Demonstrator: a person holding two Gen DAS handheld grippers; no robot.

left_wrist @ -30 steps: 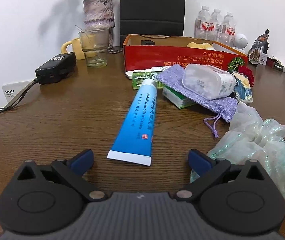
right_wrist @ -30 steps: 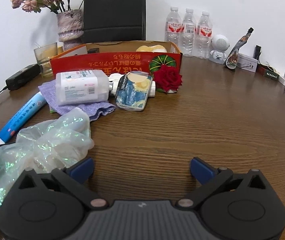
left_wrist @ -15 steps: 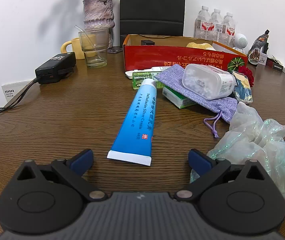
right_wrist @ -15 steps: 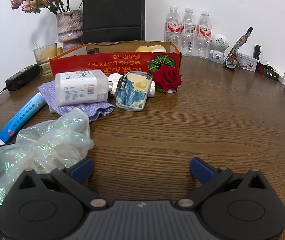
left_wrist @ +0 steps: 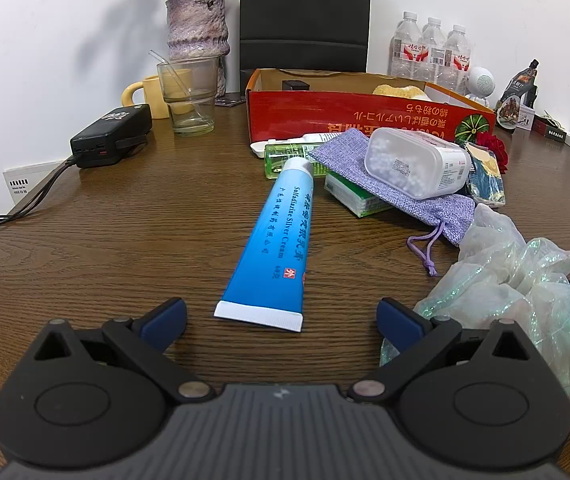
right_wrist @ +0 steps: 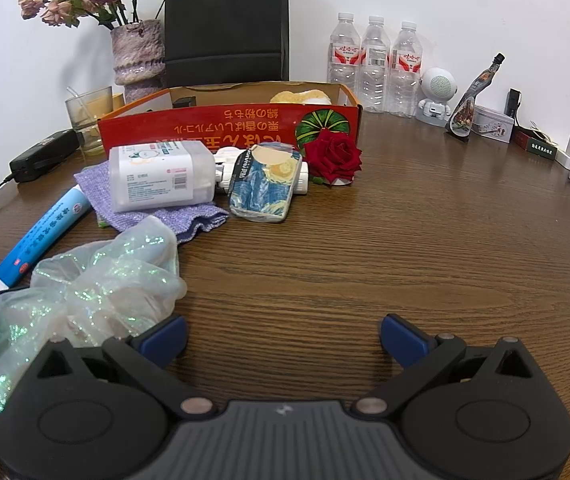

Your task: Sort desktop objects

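Note:
A blue cream tube (left_wrist: 275, 240) lies on the wooden table, its flat end just ahead of my open, empty left gripper (left_wrist: 281, 318). Behind it a clear plastic box (left_wrist: 415, 162) rests on a purple drawstring pouch (left_wrist: 397, 196), over a green packet (left_wrist: 355, 198). A crumpled iridescent bag (left_wrist: 513, 292) lies to the right; it touches the left finger of my open, empty right gripper (right_wrist: 283, 338). The right wrist view also shows the tube (right_wrist: 41, 232), box (right_wrist: 157, 174), a starry-print pack (right_wrist: 265, 182), a red rose (right_wrist: 335, 156) and the red cardboard tray (right_wrist: 225, 124).
A glass (left_wrist: 189, 96), yellow mug (left_wrist: 149, 94), vase (left_wrist: 197, 26) and black power bank (left_wrist: 113, 136) with cable stand at the back left. Water bottles (right_wrist: 375, 68), a small white robot figure (right_wrist: 437, 96) and a tin (right_wrist: 491, 124) stand at the back right.
Both grippers have shifted very slightly; the objects on the table have not moved.

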